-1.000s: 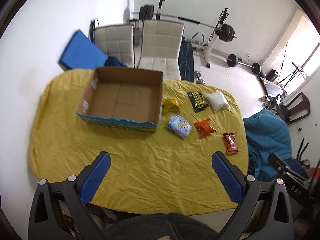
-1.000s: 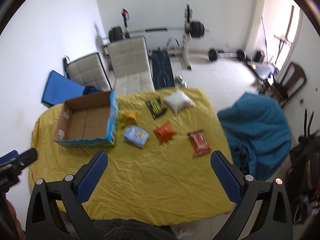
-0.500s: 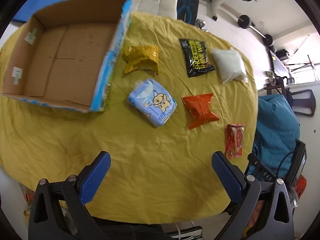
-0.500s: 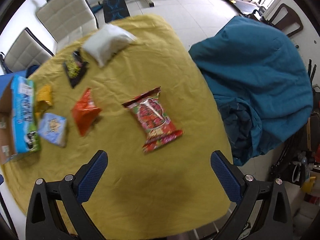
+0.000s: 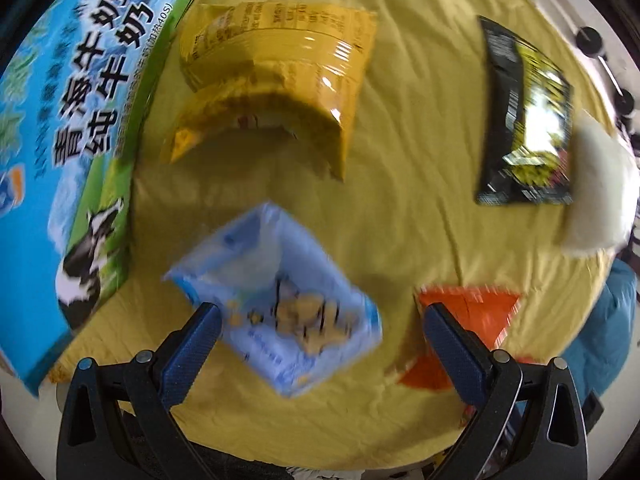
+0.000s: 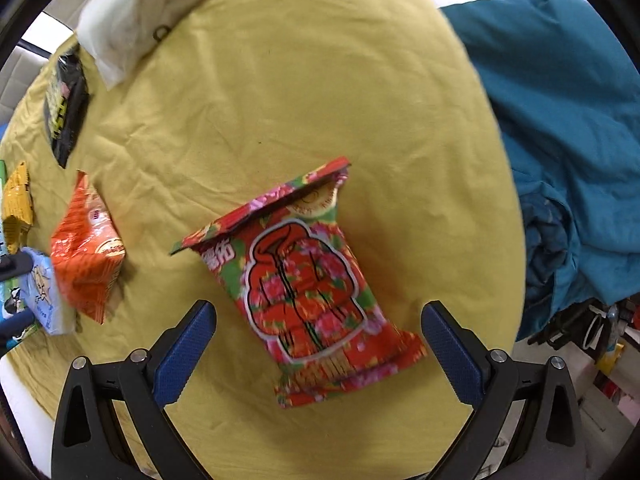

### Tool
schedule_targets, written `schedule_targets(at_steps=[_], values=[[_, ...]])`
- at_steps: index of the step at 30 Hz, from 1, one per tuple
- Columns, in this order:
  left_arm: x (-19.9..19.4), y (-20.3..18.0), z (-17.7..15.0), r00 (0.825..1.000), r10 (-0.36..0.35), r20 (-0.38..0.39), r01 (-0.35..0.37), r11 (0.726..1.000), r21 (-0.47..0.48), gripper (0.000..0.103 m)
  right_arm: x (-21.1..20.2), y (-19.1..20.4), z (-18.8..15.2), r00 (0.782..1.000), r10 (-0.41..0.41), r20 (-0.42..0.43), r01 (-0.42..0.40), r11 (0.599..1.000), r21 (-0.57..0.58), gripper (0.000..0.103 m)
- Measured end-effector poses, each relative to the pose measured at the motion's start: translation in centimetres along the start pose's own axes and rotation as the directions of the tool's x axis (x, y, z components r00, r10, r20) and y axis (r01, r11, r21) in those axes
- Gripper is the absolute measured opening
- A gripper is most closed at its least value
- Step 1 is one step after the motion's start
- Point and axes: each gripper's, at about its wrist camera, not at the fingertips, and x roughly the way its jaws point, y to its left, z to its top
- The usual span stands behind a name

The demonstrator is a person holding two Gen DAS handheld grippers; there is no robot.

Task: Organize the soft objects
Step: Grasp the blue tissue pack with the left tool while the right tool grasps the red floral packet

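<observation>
My left gripper [image 5: 320, 344] is open, low over a light blue soft pack [image 5: 276, 304] that lies between its fingers on the yellow cloth. Beyond it lie a yellow packet [image 5: 276, 68], a black packet [image 5: 524, 120], a white pouch [image 5: 596, 192] and an orange packet [image 5: 468, 320]. The blue milk carton box [image 5: 68, 140] stands at the left. My right gripper [image 6: 316, 344] is open, low over a red flowered packet [image 6: 308, 284] lying between its fingers. The orange packet [image 6: 86, 248], blue pack [image 6: 42, 292], black packet [image 6: 66, 108] and white pouch [image 6: 144, 8] show at the left.
The yellow cloth [image 6: 320, 92] covers the round table. A teal beanbag [image 6: 568, 120] sits right beside the table's right edge. The table's front edge lies just under both grippers.
Both grippers have dropped much closer to the table. The left one now frames the blue pack; the right one now frames the red flowered packet. Both stay open.
</observation>
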Motion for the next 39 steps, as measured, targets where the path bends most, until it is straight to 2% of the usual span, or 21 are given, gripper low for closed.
schedule_targets(at_steps=[4, 8, 10, 12, 13, 15, 16, 19, 22, 24, 27, 31, 32, 34, 35, 39], values=[[1.1, 0.0, 1.1, 0.999, 0.043, -0.022, -0.043, 0.999, 0.006, 0.103, 1.4, -0.5, 0.9, 0.999, 0.01, -0.04, -0.01, 1.0, -0.003, 0.095], [1.5, -0.8, -0.4, 0.995, 0.099, 0.022, -0.101, 0.986, 0.13, 0.101, 2.3, -1.1, 1.3, 0.999, -0.002, -0.052, 0.001, 1.0, -0.029, 0.085], [1.9, -1.6, -2.3, 0.989, 0.137, 0.057, -0.147, 0.961, 0.235, 0.101, 2.6, -1.2, 1.0, 0.998, -0.019, -0.054, 0.016, 0.998, -0.054, 0.081], [2.8, -2.1, -4.3, 0.981, 0.176, 0.078, -0.192, 0.922, 0.336, 0.101, 2.8, -1.3, 0.5, 0.998, -0.035, -0.057, 0.03, 0.997, -0.074, 0.075], [3.2, -2.0, -5.1, 0.978, 0.187, 0.097, -0.21, 0.907, 0.366, 0.101, 2.9, -1.4, 0.3, 0.998, -0.038, -0.057, 0.033, 0.996, -0.083, 0.072], [3.8, -1.5, -6.1, 0.97, 0.211, 0.123, -0.243, 0.89, 0.386, 0.099, 3.0, -1.8, -0.2, 0.997, -0.052, -0.054, 0.046, 0.994, -0.1, 0.059], [4.1, -1.2, -6.4, 0.97, 0.207, 0.124, -0.24, 0.889, 0.389, 0.096, 3.0, -2.0, -0.4, 0.997, -0.059, -0.05, 0.053, 0.993, -0.107, 0.059], [4.3, 0.4, -8.0, 0.983, 0.154, 0.098, -0.18, 0.911, 0.372, 0.093, 3.2, -2.5, -1.4, 0.998, -0.052, -0.046, 0.046, 0.992, -0.117, 0.059], [2.5, 2.3, -9.8, 0.997, 0.031, 0.075, -0.053, 0.95, 0.308, 0.094, 3.5, -3.2, -2.0, 0.997, -0.032, -0.066, 0.024, 0.992, -0.121, 0.06], [1.0, 3.9, -10.5, 0.994, -0.065, 0.083, 0.044, 0.972, 0.232, 0.095, 3.7, -3.1, -1.9, 0.996, -0.022, -0.086, 0.011, 0.992, -0.129, 0.061], [0.2, 5.6, -10.4, 0.988, -0.135, 0.076, 0.123, 0.983, 0.139, 0.095, 3.3, -3.7, -1.6, 0.997, -0.003, -0.083, -0.007, 0.993, -0.119, 0.061], [1.8, 5.8, -6.3, 0.992, -0.119, 0.045, 0.118, 0.992, 0.036, 0.095, 2.6, -3.9, -0.5, 0.998, 0.026, -0.064, -0.031, 0.996, -0.079, 0.062], [2.2, 6.0, -5.3, 0.993, -0.109, 0.038, 0.11, 0.994, -0.014, 0.095, 2.6, -3.9, -0.2, 0.998, 0.031, -0.062, -0.035, 0.997, -0.071, 0.062], [2.5, 5.9, -3.3, 0.994, -0.102, 0.044, 0.104, 0.993, -0.048, 0.095, 2.7, -4.1, 0.4, 0.998, 0.028, -0.057, -0.031, 0.998, -0.054, 0.062], [2.7, 5.4, -2.6, 0.997, -0.06, 0.051, 0.063, 0.997, -0.049, 0.095, 2.6, -3.9, 0.8, 0.998, 0.024, -0.054, -0.026, 0.999, -0.045, 0.062], [3.7, 4.4, -1.7, 0.998, 0.021, 0.064, -0.016, 0.997, -0.073, 0.095, 2.7, -4.6, 1.2, 0.999, 0.023, -0.041, -0.023, 1.0, -0.002, 0.062]])
